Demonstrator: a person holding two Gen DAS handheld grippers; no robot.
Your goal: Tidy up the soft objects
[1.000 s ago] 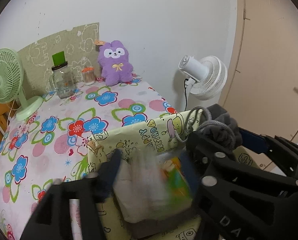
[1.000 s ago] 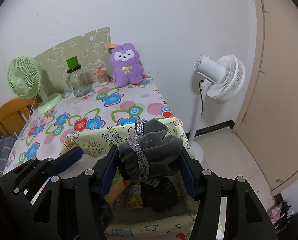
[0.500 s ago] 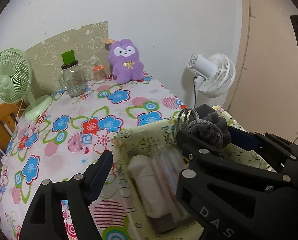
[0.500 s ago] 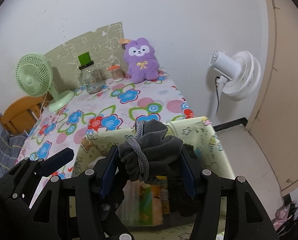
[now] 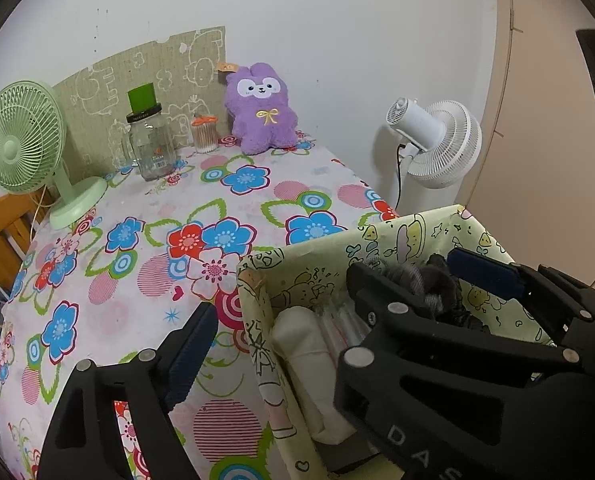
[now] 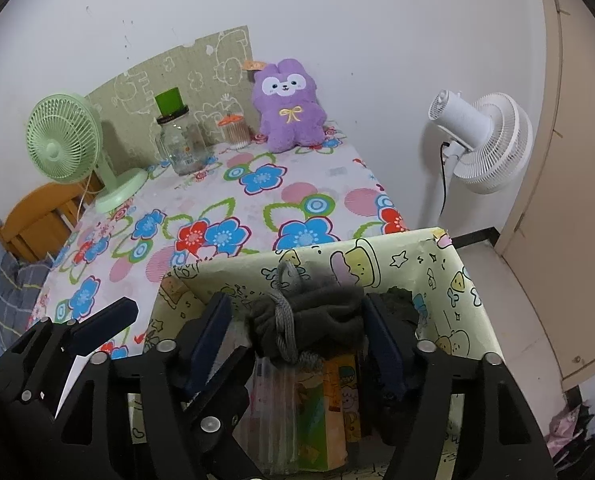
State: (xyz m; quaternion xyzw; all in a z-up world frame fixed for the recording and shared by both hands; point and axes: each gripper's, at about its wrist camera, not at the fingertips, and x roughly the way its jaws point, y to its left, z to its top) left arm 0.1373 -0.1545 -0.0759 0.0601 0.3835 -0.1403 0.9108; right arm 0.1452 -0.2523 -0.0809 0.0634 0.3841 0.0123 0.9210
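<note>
We saw one dark grey pouch (image 6: pixel 309 320) between our right gripper's (image 6: pixel 297 330) just-widening jaws, over one yellow box (image 6: pixel 401 264). Our left gripper (image 5: pixel 281 304), jaws apart, held nothing beside it.

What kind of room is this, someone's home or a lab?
Most likely a small room in a home. A table under a flowered cloth holds a purple plush rabbit and a green desk fan, and a white standing fan stands beside it.
</note>
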